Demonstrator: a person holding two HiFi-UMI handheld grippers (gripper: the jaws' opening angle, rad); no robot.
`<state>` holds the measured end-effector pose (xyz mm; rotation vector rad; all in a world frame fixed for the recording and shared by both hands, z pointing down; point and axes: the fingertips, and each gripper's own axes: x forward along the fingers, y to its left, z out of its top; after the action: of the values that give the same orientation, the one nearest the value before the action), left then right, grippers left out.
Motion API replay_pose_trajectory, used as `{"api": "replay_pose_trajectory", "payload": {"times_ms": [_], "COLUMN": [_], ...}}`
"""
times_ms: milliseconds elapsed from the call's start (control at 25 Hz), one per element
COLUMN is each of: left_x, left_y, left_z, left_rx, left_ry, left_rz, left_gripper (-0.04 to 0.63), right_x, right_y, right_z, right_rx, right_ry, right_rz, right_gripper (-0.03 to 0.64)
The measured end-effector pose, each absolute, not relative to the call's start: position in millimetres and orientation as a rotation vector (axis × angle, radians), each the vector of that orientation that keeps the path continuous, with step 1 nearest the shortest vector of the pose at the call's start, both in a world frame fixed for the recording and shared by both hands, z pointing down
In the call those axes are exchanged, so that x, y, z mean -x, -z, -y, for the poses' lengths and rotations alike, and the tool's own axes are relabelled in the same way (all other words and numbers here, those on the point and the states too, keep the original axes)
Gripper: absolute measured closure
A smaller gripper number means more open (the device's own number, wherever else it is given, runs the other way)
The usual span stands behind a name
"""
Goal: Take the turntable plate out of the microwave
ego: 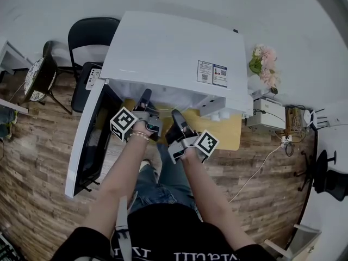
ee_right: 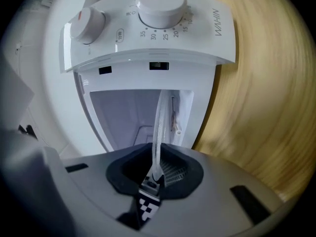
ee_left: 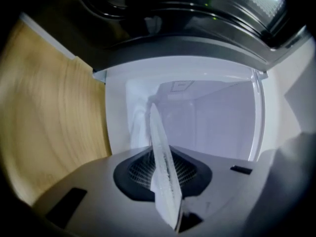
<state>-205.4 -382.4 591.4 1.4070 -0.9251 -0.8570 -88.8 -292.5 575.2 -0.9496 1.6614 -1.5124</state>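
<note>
The white microwave (ego: 174,53) stands on a wooden table (ego: 231,129), its door (ego: 87,140) swung open to the left. Both grippers reach into the cavity mouth. My left gripper (ego: 144,98) is shut on the clear glass turntable plate (ee_left: 159,147), which shows edge-on and tilted between its jaws (ee_left: 163,177). My right gripper (ego: 176,117) is shut on the same plate's rim (ee_right: 159,127), a thin glass edge rising from its jaws (ee_right: 157,174) towards the cavity. The control panel with two dials (ee_right: 150,19) shows in the right gripper view. In the head view the plate is hidden by the grippers.
A black chair (ego: 89,37) stands behind the open door. A round clock on a stand (ego: 35,80) is at the far left. Pink flowers (ego: 263,58) and a white box with cables (ego: 266,114) sit right of the microwave. The floor is wood plank.
</note>
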Motion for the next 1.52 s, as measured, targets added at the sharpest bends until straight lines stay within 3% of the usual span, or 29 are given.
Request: {"api": "replay_pose_trajectory", "payload": {"times_ms": [240,840,1520], "left_x": [209,231,213], "left_y": [-597,-574,-551], "left_z": [368,328,265], "left_rx": [-1.343,-1.41,-1.544], "left_ry": [0.872,0.958,0.849], "left_rz": [0.857,0.757,0.489], "left_gripper": [0.561,0.558,0.555], "right_x": [96,105,71], "right_y": [-583,-576,-557], "right_z": [274,259,249], "right_rx": [1.026,1.125,1.235], "right_ry": [1.526,1.44,1.288], "right_rz": [-1.8,-1.953,-1.851], "right_gripper": [0.556,0.53,0.541]}}
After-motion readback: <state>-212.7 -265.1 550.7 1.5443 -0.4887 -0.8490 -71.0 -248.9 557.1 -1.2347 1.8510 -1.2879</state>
